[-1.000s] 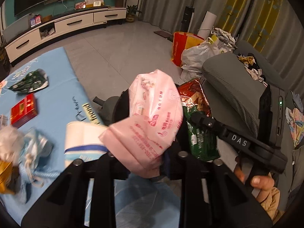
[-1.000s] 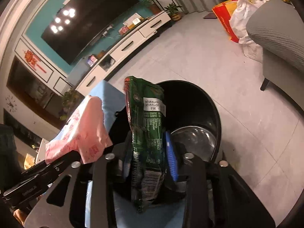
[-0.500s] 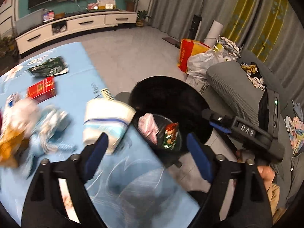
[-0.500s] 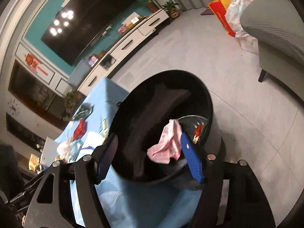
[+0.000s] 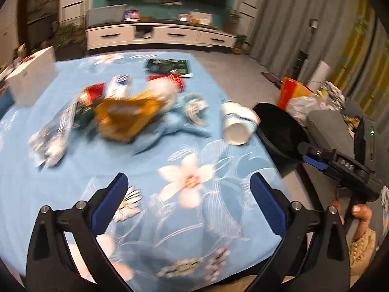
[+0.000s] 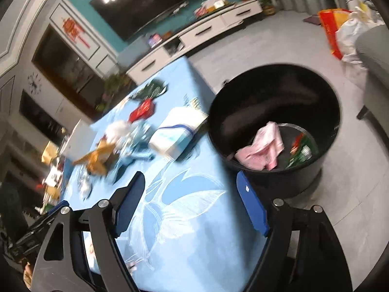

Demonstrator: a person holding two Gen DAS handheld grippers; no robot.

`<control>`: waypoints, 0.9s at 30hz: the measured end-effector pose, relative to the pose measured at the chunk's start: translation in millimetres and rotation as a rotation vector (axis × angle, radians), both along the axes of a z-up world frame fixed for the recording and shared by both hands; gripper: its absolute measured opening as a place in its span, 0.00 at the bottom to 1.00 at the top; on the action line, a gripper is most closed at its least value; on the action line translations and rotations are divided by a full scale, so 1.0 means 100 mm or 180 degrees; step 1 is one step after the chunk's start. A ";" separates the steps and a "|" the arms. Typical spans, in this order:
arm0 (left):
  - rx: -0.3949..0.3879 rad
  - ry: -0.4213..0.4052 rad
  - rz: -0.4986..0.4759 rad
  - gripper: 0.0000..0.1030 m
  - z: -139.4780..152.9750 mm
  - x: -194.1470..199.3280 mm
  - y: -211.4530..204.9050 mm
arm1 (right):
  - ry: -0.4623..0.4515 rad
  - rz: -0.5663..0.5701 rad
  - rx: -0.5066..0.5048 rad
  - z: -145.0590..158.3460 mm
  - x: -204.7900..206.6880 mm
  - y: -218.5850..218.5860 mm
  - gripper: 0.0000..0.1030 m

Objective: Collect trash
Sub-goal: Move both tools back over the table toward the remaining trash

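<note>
We look across a living room with a long white TV cabinet (image 5: 160, 35) along the far wall, and a counter (image 5: 194, 219) under a blue flowered cloth filling the lower middle of both frames. In the left wrist view the litter at the centre left of the frame is smeared by motion: we can make out an orange wrapper (image 5: 126, 116), a red box (image 5: 170, 81), a green packet (image 5: 167, 65) near the far edge and a white paper cup (image 5: 237, 124) lying on its side at the counter's right edge, but the pale bits beside them are too blurred to name. The left claw (image 5: 188, 189) stands wide open over bare cloth, nothing between its blue pads, its jaws having just been opening. At the right edge of that frame we see the right claw (image 5: 313, 152) from the side, a hand (image 5: 359, 215) on its grip, partly cut off. The black bin (image 6: 274, 131) sits just beside the counter's edge in the right of the right wrist view; inside lie a pink wrapper (image 6: 262, 148) and a green and red packet (image 6: 301, 149), the latter half hidden by the inner rim. The right claw (image 6: 192, 194) there is open and empty too, having just been spreading.
</note>
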State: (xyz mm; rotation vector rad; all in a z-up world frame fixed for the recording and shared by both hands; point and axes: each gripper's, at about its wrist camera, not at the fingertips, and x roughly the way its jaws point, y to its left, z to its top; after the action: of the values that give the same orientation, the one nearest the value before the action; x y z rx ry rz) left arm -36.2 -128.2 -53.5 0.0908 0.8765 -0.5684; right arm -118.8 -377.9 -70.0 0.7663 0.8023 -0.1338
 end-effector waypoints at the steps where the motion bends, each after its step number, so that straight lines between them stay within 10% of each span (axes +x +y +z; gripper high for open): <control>1: -0.0031 0.0022 0.0011 0.97 -0.02 0.00 0.07 | 0.0021 0.0024 0.0016 0.00 0.02 0.03 0.75; 18: -0.0725 0.0211 0.0129 0.97 -0.23 0.00 0.90 | 0.0279 0.0236 -0.0053 0.01 0.30 0.43 0.75; 27: -0.0524 -0.0168 0.0209 0.97 -0.07 0.25 0.84 | 0.0314 0.0141 0.0060 -0.09 0.52 0.33 0.75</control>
State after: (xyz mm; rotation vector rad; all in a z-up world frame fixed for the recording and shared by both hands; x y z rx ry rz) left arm -11.3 -43.8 -60.7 -0.0720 0.7759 -0.5721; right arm -67.3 -344.5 -79.0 0.7638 0.9148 -0.1252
